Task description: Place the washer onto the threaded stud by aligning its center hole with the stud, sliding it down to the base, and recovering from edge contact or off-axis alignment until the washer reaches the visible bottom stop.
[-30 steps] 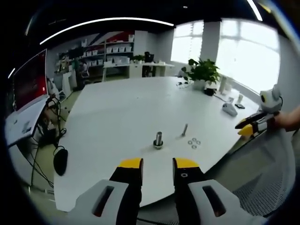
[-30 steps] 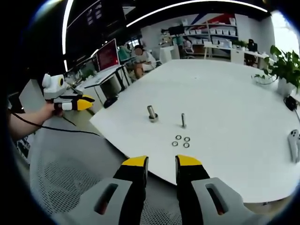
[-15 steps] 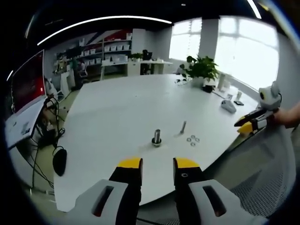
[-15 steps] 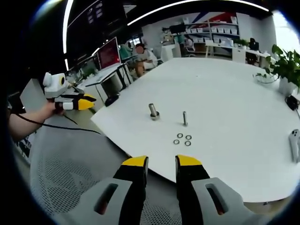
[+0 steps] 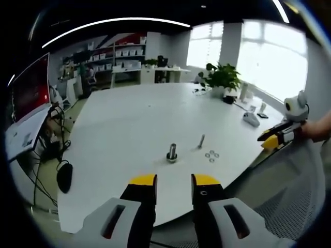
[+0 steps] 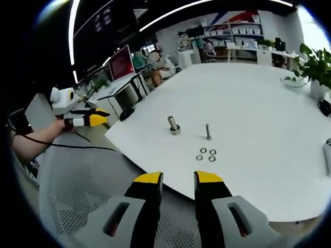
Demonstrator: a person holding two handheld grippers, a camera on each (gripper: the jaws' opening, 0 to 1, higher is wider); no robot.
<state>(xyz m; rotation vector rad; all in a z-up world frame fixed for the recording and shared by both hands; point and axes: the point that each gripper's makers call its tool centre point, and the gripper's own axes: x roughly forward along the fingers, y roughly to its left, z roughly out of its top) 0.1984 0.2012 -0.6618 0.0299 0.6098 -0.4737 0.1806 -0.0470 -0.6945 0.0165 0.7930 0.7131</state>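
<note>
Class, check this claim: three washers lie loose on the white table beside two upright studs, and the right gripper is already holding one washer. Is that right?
Not quite. The right gripper holds nothing: in the right gripper view its jaws stand apart and bare, short of the white table. The three washers do lie loose beside the two upright studs.

Three washers (image 6: 206, 154) lie in a tight cluster on one white table (image 6: 269, 129), ahead of the right gripper (image 6: 178, 181) and slightly to the right of its jaws; in the left gripper view the same three (image 5: 212, 155) lie ahead and to the right of the left gripper (image 5: 174, 181). Two upright fasteners stand just beyond them: one thin threaded stud (image 6: 208, 131) and one thicker bolt on a flanged base (image 6: 173, 125). Two grippers are counted, each with two yellow-tipped jaws standing apart. One potted plant (image 5: 223, 80) stands far ahead, at the table's far edge. One red-screened monitor (image 6: 119, 63) stands off the table.
</note>
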